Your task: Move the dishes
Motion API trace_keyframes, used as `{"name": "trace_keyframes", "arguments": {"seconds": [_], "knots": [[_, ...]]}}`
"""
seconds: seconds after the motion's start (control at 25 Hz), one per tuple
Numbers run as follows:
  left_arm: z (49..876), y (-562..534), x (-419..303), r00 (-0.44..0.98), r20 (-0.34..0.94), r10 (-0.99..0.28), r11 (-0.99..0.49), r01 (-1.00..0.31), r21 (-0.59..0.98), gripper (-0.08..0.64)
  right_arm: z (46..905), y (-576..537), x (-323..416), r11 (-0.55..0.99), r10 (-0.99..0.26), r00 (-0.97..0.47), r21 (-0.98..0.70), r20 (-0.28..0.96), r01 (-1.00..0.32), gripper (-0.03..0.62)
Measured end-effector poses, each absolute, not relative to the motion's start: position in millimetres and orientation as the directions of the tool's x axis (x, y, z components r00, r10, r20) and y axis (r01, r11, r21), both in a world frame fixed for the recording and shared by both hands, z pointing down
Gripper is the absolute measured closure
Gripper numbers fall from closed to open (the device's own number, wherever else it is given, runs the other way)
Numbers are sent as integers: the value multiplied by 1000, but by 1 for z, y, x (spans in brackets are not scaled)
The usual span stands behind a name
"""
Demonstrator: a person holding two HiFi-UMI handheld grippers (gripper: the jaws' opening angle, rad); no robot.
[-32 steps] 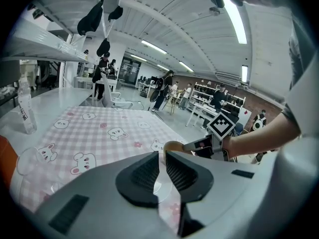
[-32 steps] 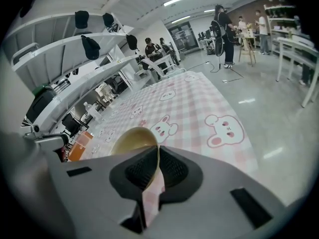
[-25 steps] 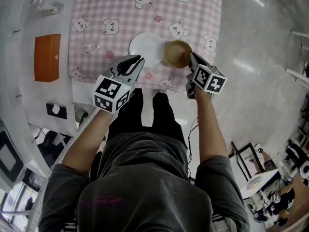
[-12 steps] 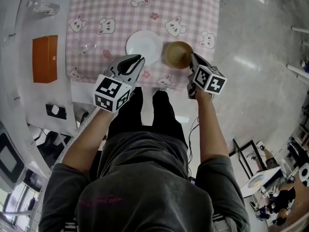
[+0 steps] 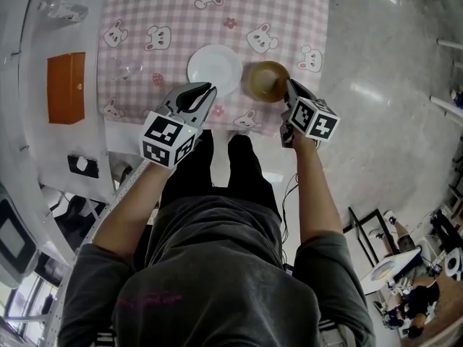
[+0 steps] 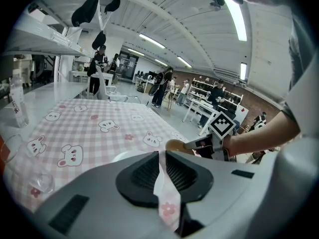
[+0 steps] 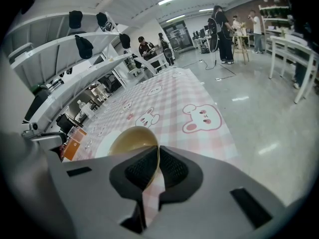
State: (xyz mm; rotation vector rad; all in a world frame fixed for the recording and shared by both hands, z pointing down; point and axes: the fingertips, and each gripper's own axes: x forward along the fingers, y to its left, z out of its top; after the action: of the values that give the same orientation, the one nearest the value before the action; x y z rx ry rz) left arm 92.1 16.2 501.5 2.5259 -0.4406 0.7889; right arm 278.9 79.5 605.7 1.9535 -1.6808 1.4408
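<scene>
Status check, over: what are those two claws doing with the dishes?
Left gripper shut on white plate rim. Right gripper shut on brown bowl rim. Glass well to the left, nothing blocking.

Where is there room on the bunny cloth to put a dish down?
The far half of the bunny cloth, beyond the white plate and brown bowl, is bare. The near edge is crowded: glass, plate, bowl, with the left gripper and right gripper at them.
</scene>
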Motion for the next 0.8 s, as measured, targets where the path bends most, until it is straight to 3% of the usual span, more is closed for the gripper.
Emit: {"name": "trace_keyframes", "arguments": {"seconds": [0.8], "knots": [[491, 9, 97, 792, 586, -171, -849, -420, 320, 518, 595, 76, 280, -342, -666, -112, -435, 737, -833, 571]]}}
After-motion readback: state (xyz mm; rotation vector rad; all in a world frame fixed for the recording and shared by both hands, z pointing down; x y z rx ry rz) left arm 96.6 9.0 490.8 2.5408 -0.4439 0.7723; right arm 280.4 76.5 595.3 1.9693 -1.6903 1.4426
